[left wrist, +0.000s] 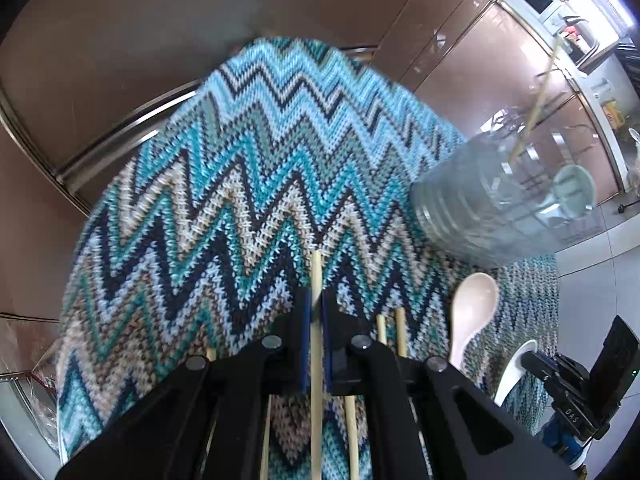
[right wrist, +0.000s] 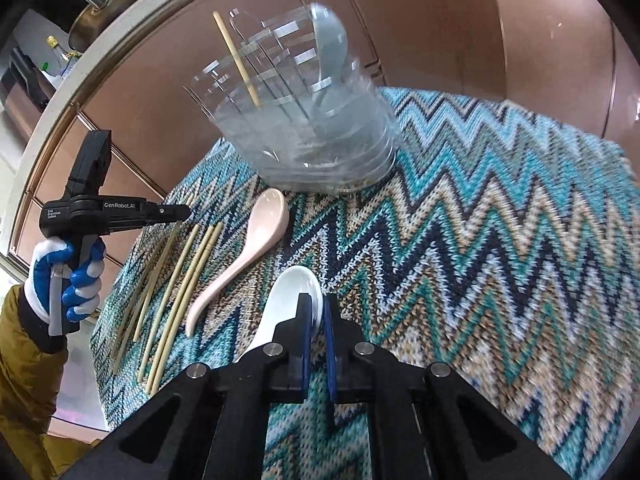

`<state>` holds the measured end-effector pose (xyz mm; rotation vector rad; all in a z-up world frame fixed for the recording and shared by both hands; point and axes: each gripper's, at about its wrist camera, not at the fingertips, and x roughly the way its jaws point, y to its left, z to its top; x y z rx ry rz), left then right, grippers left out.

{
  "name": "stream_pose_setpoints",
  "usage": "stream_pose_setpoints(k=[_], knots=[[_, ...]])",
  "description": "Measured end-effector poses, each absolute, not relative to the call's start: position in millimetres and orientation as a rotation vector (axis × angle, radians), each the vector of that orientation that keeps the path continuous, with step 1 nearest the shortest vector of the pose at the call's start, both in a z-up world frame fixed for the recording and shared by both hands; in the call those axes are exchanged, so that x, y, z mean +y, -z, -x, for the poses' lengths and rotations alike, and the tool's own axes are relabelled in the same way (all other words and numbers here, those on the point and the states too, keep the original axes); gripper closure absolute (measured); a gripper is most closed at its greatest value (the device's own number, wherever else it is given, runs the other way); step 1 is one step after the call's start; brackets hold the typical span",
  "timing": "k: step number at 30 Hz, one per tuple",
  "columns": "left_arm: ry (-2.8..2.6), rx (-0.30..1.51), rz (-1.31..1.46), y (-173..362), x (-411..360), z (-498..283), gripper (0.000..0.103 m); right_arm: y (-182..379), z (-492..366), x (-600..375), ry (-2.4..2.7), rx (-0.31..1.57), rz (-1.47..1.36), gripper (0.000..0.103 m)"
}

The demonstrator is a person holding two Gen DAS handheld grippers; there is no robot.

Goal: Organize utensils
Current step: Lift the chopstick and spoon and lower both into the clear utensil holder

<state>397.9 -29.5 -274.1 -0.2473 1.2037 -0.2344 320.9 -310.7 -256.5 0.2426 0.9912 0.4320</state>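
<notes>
Left wrist view: the left gripper points down at a zigzag knitted mat in blue, teal and beige. Its jaws are clamped on 1 wooden chopstick, which runs between the blue pads. More chopsticks lie just right of it. A pink spoon lies further right, near a clear plastic organizer holding 1 upright chopstick.

Right wrist view: the right gripper is closed on the rim of a white spoon resting on the mat. The pink spoon lies beside it, then a row of chopsticks. The organizer stands beyond, holding a grey spoon. A gloved hand holds the left gripper over the chopsticks.
</notes>
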Motion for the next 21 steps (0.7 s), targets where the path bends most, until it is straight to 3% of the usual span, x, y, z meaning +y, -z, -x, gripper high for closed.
stream_pose_setpoints(k=[21], knots=[[0.313, 0.729, 0.262, 115, 9, -224, 0.098, 130, -177, -265, -0.276, 0.691, -0.083, 0.098]])
